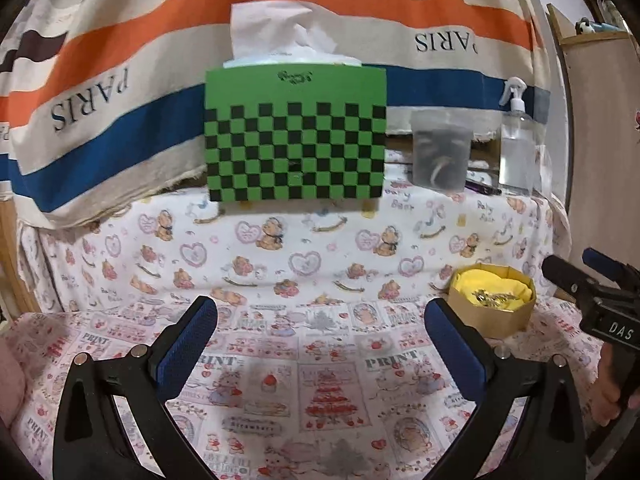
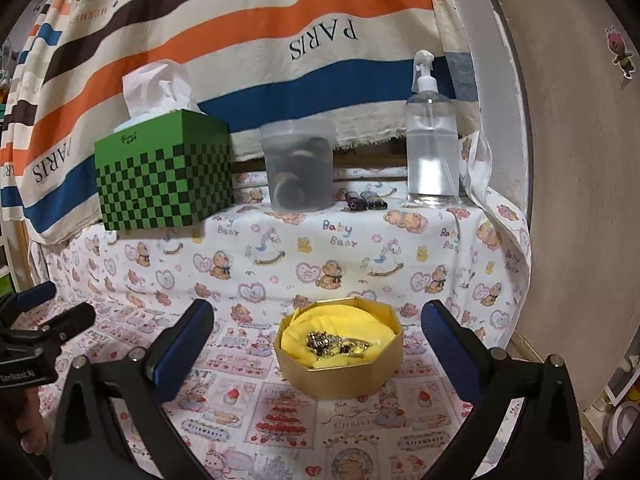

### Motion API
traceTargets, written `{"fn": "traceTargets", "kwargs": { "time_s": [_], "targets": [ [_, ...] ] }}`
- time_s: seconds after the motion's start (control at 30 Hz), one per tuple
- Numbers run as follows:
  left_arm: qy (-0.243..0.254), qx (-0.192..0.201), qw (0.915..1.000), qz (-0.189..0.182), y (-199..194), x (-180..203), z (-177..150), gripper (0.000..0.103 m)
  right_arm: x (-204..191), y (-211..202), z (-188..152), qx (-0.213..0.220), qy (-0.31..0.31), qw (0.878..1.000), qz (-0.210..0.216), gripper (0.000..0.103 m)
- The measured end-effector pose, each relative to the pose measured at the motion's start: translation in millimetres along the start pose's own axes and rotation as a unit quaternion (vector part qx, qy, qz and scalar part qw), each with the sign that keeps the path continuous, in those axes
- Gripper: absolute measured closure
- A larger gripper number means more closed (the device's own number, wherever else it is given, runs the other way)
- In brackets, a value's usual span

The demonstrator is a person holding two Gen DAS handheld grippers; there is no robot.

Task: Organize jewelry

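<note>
Jewelry (image 2: 336, 345) in box (image 2: 340, 376), tissue box (image 2: 164, 176) behind-left; jar (image 2: 298, 168) left of spray bottle (image 2: 432, 144)

Left gripper (image 1: 320, 332): 2 black plastic arms, each ending in a finger faced with a textured blue pad (image 1: 188, 344), silver round screws near the pad bases. Right gripper (image 2: 318, 336) is built alike; its side, seen alongside, carries white letters "DAS".

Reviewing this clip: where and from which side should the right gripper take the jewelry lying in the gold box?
Probably from above. The jewelry lies low on yellow cloth inside the octagonal gold box, whose walls block the sides. Pinch the raised cluster at the pile's left. The right gripper is open, facing it.
</note>
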State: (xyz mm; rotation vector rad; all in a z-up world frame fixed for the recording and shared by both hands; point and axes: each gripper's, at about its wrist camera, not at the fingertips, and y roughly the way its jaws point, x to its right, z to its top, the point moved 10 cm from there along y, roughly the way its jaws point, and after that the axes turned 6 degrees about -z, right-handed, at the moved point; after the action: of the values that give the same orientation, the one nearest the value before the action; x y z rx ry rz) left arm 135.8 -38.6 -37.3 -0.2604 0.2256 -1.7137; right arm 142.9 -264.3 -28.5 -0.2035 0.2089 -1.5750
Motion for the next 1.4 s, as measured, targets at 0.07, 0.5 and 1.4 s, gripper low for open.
{"fn": "traceTargets", "kwargs": {
  "time_s": [0.07, 0.5, 1.4],
  "targets": [
    [0.004, 0.001, 1.0000, 0.002, -0.7, 1.0, 1.6, 0.000, -0.1, 1.9, -1.7, -0.005, -0.004, 1.000, -0.006, 0.000],
    [0.001, 0.003, 0.9998, 0.021, -1.5, -4.9, 4.6, 0.000, -4.3, 2.4, -4.3, -0.012, -0.017, 1.000, -0.012, 0.000],
    [-0.002, 0.005, 0.9995, 0.033, -3.6, -8.8, 4.6, 0.000, -3.8, 3.2, -4.4, -0.013, -0.018, 1.000, -0.012, 0.000]
  ]
}}
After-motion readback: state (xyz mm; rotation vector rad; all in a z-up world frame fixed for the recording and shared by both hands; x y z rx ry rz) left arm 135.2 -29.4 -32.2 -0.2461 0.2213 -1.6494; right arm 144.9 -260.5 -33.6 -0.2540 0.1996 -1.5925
